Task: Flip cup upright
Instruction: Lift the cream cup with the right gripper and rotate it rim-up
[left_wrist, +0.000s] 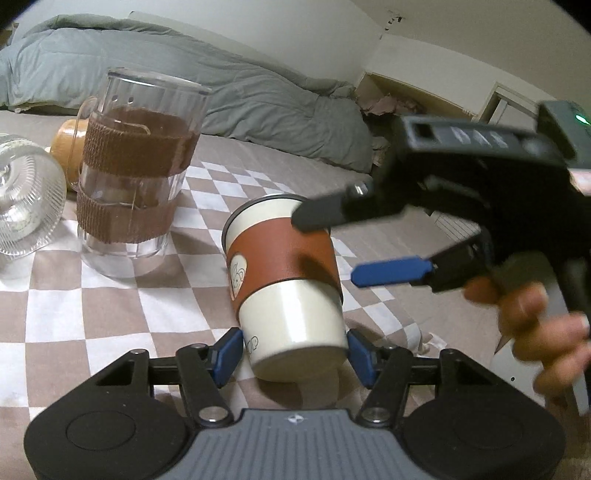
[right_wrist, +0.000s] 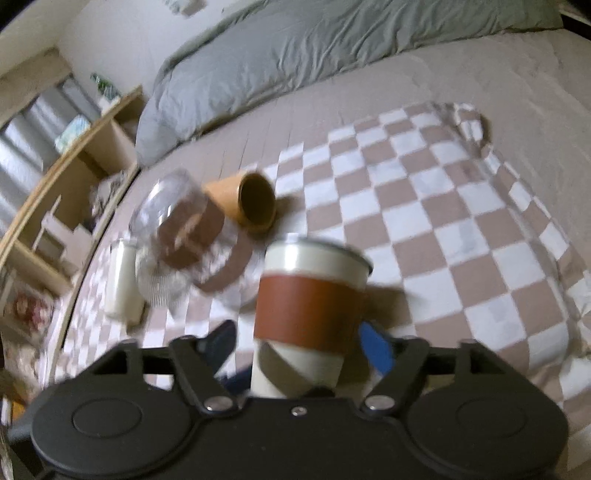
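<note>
The cream cup (left_wrist: 288, 295) carries partly hidden lettering near its base — only "UP" reads; a small rabbit emblem sits on its brown sleeve (left_wrist: 280, 258).

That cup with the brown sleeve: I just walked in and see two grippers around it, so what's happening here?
A person is working the cup with two handheld grippers over a checkered blanket. The left gripper is clamped on its white base, holding it tilted with the rim pointing away. The right gripper is open, its fingers either side of the sleeve, not gripping. Nearby, a glass mug stands upright, and an orange cup lies on its side.
</note>
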